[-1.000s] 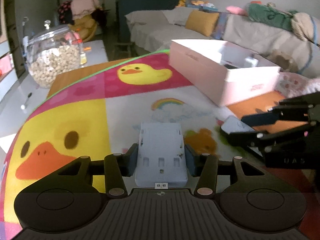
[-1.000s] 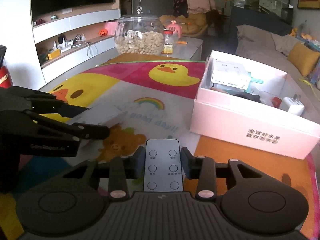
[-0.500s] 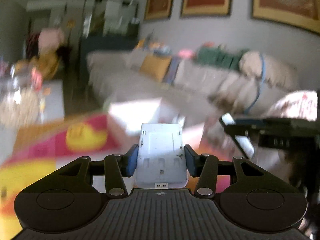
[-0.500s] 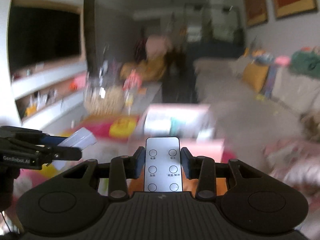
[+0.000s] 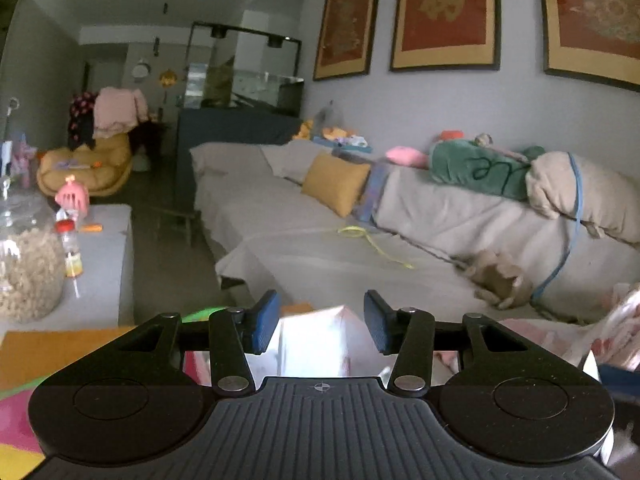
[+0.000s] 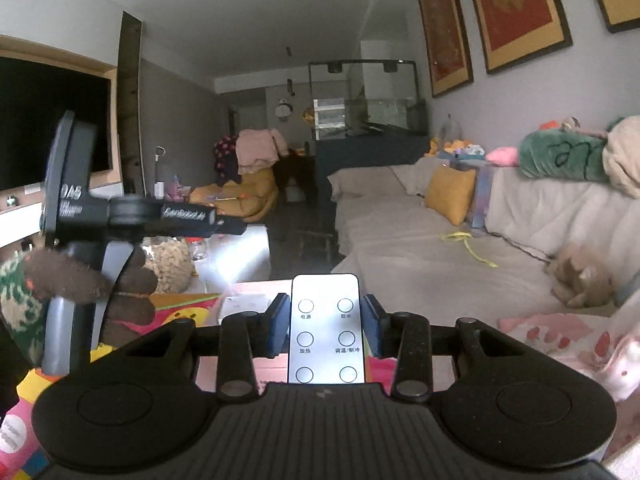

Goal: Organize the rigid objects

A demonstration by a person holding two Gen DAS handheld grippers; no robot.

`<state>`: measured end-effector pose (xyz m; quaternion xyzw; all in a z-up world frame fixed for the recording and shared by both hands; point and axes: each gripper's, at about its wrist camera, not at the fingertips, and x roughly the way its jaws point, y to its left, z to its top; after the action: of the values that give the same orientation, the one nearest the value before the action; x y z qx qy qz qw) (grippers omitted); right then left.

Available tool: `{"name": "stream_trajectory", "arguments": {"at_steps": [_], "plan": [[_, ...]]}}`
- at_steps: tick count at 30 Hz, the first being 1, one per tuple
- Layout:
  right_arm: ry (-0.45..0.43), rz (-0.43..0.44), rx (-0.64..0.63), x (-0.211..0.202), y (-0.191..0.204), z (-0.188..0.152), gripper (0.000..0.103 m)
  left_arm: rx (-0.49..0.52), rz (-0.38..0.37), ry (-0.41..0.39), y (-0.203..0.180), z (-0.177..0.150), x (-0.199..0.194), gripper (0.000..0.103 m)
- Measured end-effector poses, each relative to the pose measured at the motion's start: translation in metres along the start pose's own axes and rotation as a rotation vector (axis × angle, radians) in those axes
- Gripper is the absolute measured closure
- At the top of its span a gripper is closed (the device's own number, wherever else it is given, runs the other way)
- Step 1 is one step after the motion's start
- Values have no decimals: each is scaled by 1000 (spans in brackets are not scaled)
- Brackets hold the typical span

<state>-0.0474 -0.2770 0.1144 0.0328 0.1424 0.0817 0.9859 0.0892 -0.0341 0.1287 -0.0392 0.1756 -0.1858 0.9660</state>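
In the right wrist view my right gripper (image 6: pixel 326 320) is shut on a white remote control (image 6: pixel 326 328) with round buttons, held level above the table. My left gripper (image 5: pixel 320 322) has nothing between its blue pads (image 5: pixel 264 322), and its jaws are closing. Below the gap shows a corner of the white and pink box (image 5: pixel 316 340). The right wrist view shows the left gripper (image 6: pixel 236 226) from the side, carried by a hand in a brown glove (image 6: pixel 80 280), with nothing at its tip. The pale blue plastic piece is not in view.
A glass jar of nuts (image 5: pixel 24 272) stands on the low white table (image 5: pixel 104 264) at left. The duck-print mat (image 6: pixel 180 312) lies below both grippers. A grey sofa (image 5: pixel 320 240) with cushions fills the right side.
Both grippers rose and tilted up, so the views swung from the mat to the room. The pale blue piece left the left gripper's jaws. The remote stays gripped.
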Motion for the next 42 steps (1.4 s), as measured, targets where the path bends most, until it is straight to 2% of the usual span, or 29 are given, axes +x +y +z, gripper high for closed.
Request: {"name": "stream_trajectory", "arguments": {"at_steps": [7, 10, 13, 17, 19, 20, 22, 25, 27, 30, 34, 36, 39, 42], "plan": [[57, 9, 42, 24, -8, -10, 65, -130, -59, 127, 37, -43, -25, 52], [96, 20, 76, 37, -11, -13, 65, -213, -32, 205, 54, -71, -42, 53], [114, 36, 122, 57, -9, -6, 65, -254, 14, 214, 63, -91, -56, 53], [79, 58, 137, 96, 1, 25, 64, -197, 75, 276, 61, -111, -59, 53], [92, 51, 107, 128, 9, 43, 56, -152, 120, 286, 59, -118, -60, 53], [107, 43, 91, 143, 13, 49, 44, -138, 141, 283, 60, -121, -62, 53], [145, -1, 66, 163, 19, 53, 41, -126, 180, 287, 62, -125, -67, 53], [201, -2, 45, 163, 24, 36, 39, -110, 240, 324, 64, -132, -67, 53], [249, -1, 66, 150, 26, 14, 36, -116, 246, 347, 64, -139, -64, 53], [330, 12, 87, 128, 27, -27, 34, -81, 254, 337, 57, -140, -59, 52], [431, 36, 77, 118, 35, -71, 31, -36, 234, 328, 47, -143, -50, 33], [469, 38, 54, 122, 45, -86, 29, -7, 239, 333, 42, -143, -46, 32], [455, 6, 6, 126, 58, -94, 20, -17, 242, 331, 40, -143, -43, 29], [453, -15, -65, 131, 71, -99, 14, -41, 279, 305, 36, -145, -40, 29]]}}
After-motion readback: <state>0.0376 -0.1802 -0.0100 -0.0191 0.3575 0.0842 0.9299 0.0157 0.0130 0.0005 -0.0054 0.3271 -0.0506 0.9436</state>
